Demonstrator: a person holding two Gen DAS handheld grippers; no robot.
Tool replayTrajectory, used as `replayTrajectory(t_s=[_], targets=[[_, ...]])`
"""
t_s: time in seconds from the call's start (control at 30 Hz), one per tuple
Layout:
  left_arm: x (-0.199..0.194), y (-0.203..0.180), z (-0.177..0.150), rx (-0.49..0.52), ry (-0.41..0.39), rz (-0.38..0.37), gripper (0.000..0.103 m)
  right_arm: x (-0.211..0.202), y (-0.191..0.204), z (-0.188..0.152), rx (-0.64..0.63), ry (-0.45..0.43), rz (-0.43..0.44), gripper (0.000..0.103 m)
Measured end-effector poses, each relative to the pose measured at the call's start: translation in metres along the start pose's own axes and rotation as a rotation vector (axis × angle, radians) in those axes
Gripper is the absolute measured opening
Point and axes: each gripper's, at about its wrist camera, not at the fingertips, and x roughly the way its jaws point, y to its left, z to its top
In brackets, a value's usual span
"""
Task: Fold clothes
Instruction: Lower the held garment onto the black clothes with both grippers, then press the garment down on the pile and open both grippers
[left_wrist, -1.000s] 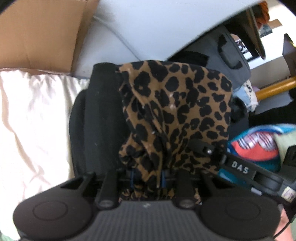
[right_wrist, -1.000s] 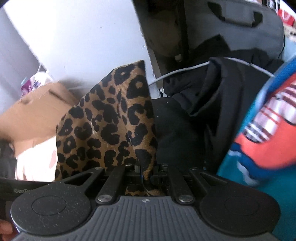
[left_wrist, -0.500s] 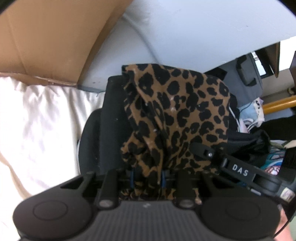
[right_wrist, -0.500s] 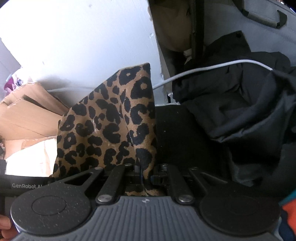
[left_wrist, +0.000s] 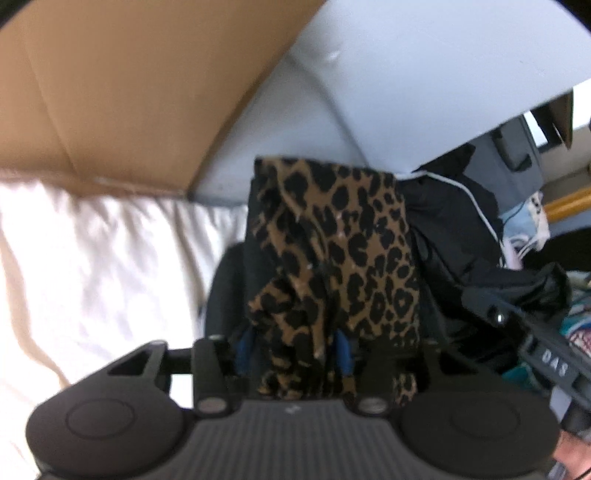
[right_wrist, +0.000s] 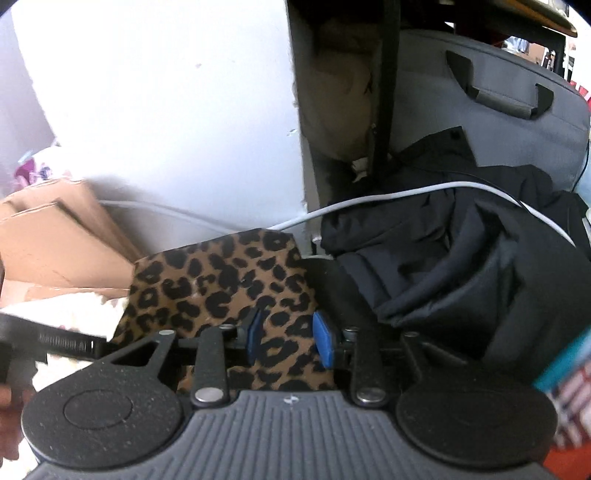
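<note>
The leopard-print garment (left_wrist: 332, 266) is lying folded into a long narrow strip on a black cushion (left_wrist: 229, 291), its long axis running straight away from the left gripper (left_wrist: 293, 350) toward the pale wall ahead. The left gripper's jaws are opening; the near end of the garment is bunching up between the blue pads (left_wrist: 242, 349), and the blur is making it hard to tell whether the pads are pressing on it. To its left a white sheet (left_wrist: 92, 277) is spreading out, with a cardboard box (left_wrist: 129, 92) beyond it.

The right gripper (right_wrist: 288, 338) is also opening, its blue pads (right_wrist: 323, 343) standing clear of the cloth, which is lying flat under and ahead of them. To its right a black jacket (right_wrist: 461, 266) is heaping up, a white cable (right_wrist: 406, 195) draping across it.
</note>
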Motion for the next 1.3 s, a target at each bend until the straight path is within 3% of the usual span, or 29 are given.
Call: replayTrajectory(t_s=[0.13,0.2,0.37,0.57,0.73,0.8,0.93,1.23,1.3], targets=[[-0.025,-0.01,0.008,0.056,-0.043,0.046,0.043,-0.009,0.002,-0.021,0.034,-0.015,0.035,0.037],[-0.036,-0.017,0.015,0.079,-0.061,0.046,0.028,-0.008,0.009,-0.033,0.052,-0.011,0.055,0.037],[-0.056,-0.047,0.024,0.155,-0.081,0.028,0.023,0.003,0.031,-0.057,0.077,0.001,0.103,0.037],[-0.037,-0.07,0.02,0.231,-0.025,0.025,0.019,0.014,0.055,-0.072,0.088,-0.012,0.131,0.037],[-0.004,-0.05,0.007,0.229,0.028,0.09,0.018,0.023,0.064,-0.083,0.097,-0.015,0.131,0.043],[0.004,-0.039,0.0,0.22,0.035,0.109,0.015,0.027,0.065,-0.088,0.103,-0.012,0.134,0.048],[0.016,-0.03,-0.007,0.241,0.013,0.118,0.008,0.03,0.068,-0.093,0.045,-0.033,0.11,0.048],[0.011,-0.016,0.005,0.207,-0.006,0.087,0.003,0.02,0.018,-0.102,0.093,-0.035,0.019,0.052],[0.005,-0.019,0.011,0.214,-0.028,0.109,0.003,0.014,0.004,-0.111,0.118,-0.027,0.0,0.052]])
